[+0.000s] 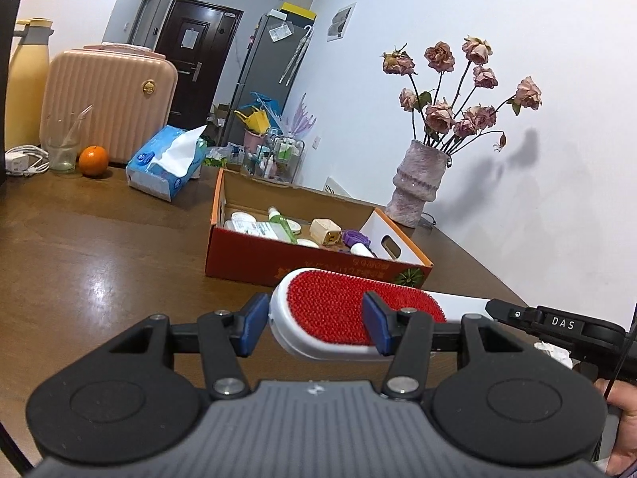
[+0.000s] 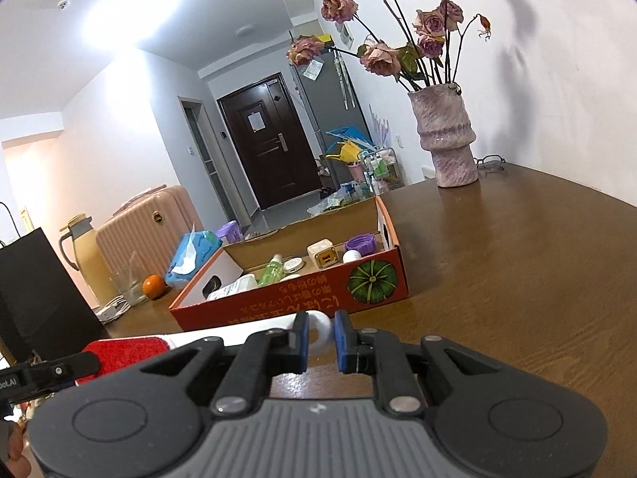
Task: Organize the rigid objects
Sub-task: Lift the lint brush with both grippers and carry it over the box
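One red-bristled lint brush (image 1: 350, 314), one orange cardboard box (image 1: 278, 263), one tissue pack (image 1: 167, 163), one orange (image 1: 93, 160), one pink suitcase (image 1: 107, 99), one yellow thermos jug (image 1: 26, 79), one glass (image 1: 61, 147) and one vase (image 1: 418, 183) of dried roses share one desk (image 1: 99, 259).

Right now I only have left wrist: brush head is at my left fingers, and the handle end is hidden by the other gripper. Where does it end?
Observer: The brush ends in a white loop sitting between the right gripper fingers. I can't tell if they're clamped.
Operator: Anything behind the vase?
Observer: Glasses lie on the table right beside the vase, near the wall.
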